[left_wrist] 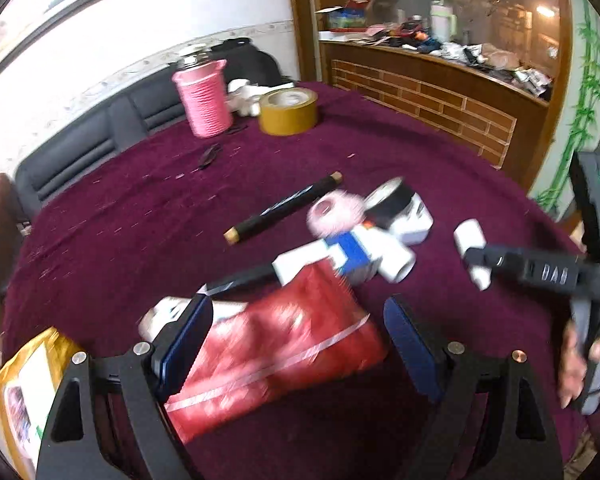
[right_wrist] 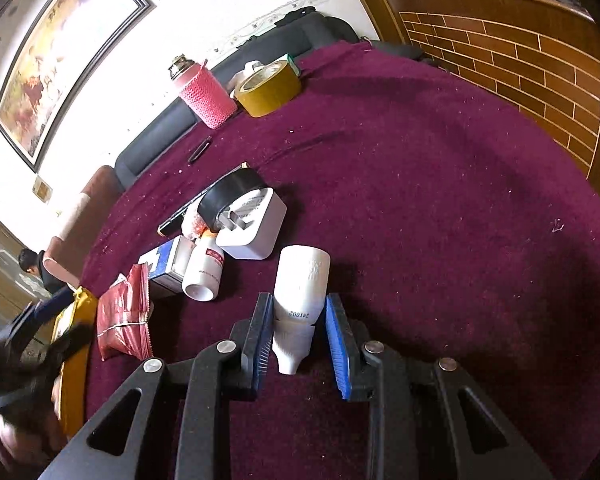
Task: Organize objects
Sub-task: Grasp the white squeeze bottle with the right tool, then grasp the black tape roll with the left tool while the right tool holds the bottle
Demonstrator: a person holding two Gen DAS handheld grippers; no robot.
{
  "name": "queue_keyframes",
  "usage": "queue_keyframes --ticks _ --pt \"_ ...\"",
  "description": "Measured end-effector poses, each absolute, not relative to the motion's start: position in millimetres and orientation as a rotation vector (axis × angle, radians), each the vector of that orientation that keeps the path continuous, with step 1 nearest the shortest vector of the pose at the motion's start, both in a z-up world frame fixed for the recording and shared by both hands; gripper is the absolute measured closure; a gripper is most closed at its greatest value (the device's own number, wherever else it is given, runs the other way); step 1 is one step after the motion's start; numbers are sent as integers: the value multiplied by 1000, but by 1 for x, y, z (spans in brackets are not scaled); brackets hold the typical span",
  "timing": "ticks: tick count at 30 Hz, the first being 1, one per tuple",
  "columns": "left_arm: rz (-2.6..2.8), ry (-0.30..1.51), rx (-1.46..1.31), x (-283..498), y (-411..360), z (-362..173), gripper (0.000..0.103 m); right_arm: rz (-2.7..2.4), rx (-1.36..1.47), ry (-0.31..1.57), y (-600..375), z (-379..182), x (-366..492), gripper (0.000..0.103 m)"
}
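Note:
My left gripper (left_wrist: 298, 322) is open, its blue pads either side of a red foil packet (left_wrist: 276, 344) lying on the maroon tablecloth (left_wrist: 420, 152); the left pad is near the packet, the right pad apart. My right gripper (right_wrist: 298, 312) has its pads around a white bottle (right_wrist: 300, 292); the bottle touches both. In the left wrist view the right gripper (left_wrist: 476, 256) holds that white bottle (left_wrist: 470, 236). A pile holds a blue-white box (left_wrist: 350, 248), a second white bottle (right_wrist: 204, 270), a white charger (right_wrist: 256, 228), black tape (right_wrist: 230, 196) and a black marker (left_wrist: 284, 208).
A pink knit-sleeved flask (left_wrist: 204, 96) and a roll of yellow tape (left_wrist: 288, 112) stand at the table's far side. A yellow packet (left_wrist: 32, 392) lies at the near left edge. A black sofa (left_wrist: 80, 152) runs behind the table; a brick-pattern counter (left_wrist: 440, 100) stands at the right.

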State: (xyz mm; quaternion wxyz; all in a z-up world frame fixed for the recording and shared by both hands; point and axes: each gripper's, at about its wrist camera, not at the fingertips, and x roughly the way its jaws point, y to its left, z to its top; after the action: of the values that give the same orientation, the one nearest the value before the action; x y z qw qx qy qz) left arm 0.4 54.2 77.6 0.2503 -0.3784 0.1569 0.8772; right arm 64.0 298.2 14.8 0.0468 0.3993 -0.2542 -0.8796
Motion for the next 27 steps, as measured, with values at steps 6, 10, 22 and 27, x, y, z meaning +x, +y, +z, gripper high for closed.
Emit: queue_keyframes --ticks 6,10,22,27 --pt "2263 635 -1038 -16 107 56 17 -2670 1214 -801 299 15 63 74" --pt "2240 625 -991 -22 138 59 17 -2664 1212 -814 301 13 62 74" --pt "2059 606 -1065 -68 198 41 70 -2619 1197 -886 310 10 60 73" --pt "2052 543 -1102 -76 190 43 86 -2614 1194 -894 309 9 60 73"
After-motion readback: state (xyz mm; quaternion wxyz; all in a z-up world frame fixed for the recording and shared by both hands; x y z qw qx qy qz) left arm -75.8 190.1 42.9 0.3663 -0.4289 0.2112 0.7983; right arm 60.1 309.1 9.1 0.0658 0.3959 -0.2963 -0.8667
